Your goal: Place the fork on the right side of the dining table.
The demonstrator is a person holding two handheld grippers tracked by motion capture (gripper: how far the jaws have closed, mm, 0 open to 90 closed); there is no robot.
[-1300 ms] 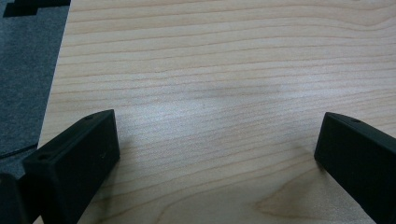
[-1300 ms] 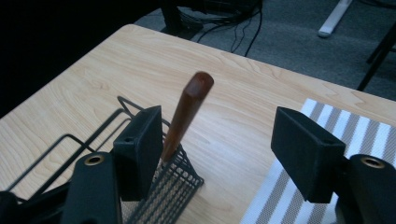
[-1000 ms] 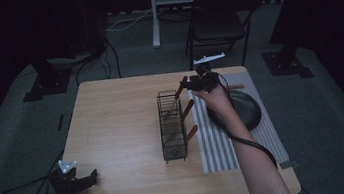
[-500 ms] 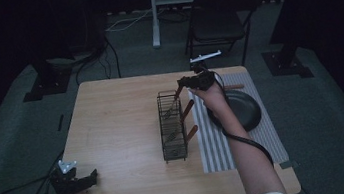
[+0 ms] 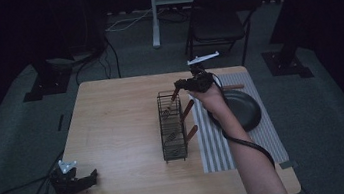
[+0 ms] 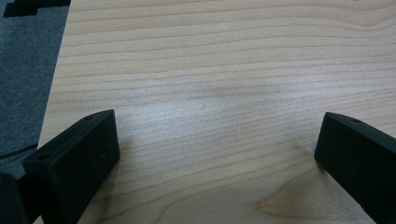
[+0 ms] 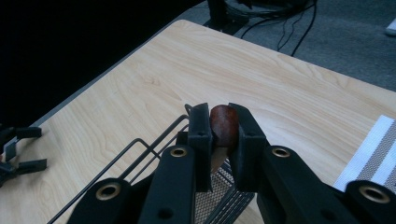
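Right gripper view: the right gripper has just been closing, and its jaws now pinch the reddish-brown wooden handle of a utensil, whose end pokes up between the pads. The handle rises from the black wire rack, directly below the gripper at 6 o'clock. In the high view the right gripper sits over the rack's far end, with two more handles leaning toward 2 o'clock. The left gripper rests at the bench's near-left corner, at 7 o'clock from the rack, its jaws spread wide with only bare bench between them. No writing is readable.
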